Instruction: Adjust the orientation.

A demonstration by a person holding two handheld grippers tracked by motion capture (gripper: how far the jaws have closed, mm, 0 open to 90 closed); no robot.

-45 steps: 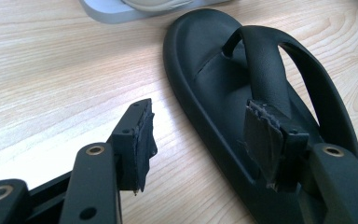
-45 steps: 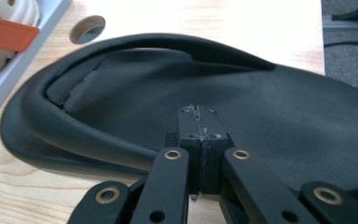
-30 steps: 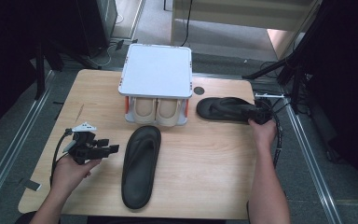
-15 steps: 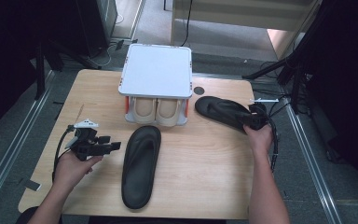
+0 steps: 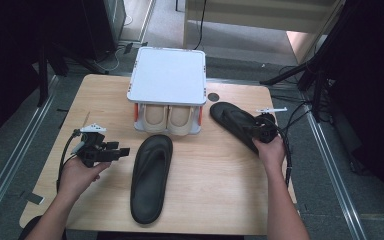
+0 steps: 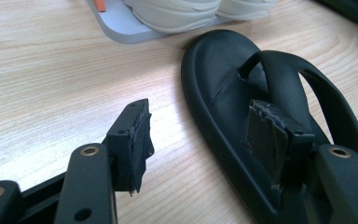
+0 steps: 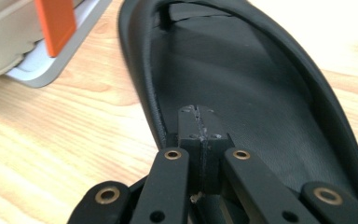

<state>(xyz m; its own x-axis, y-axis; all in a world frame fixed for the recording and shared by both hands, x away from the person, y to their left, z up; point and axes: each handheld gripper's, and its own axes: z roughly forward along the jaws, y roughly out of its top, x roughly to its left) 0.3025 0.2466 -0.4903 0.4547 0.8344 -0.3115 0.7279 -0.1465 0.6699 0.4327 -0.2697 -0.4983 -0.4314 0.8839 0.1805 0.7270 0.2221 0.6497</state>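
Sandals on wooden table [image 5: 230,200], 2 grippers at work.
Right gripper [image 5: 261,131] clenched on rim of far sandal [image 5: 232,120]; left gripper [image 5: 122,151] released, jaws just opened, beside near sandal [image 5: 151,176].

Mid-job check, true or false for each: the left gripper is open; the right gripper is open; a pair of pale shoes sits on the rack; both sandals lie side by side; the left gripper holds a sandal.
1. The left gripper is open. True.
2. The right gripper is open. False: its jaws are pressed together over the right sandal.
3. Pale shoes sit on the rack. True.
4. Both sandals lie side by side. False: the middle sandal lies apart.
5. The left gripper holds a sandal. False: nothing between its jaws.
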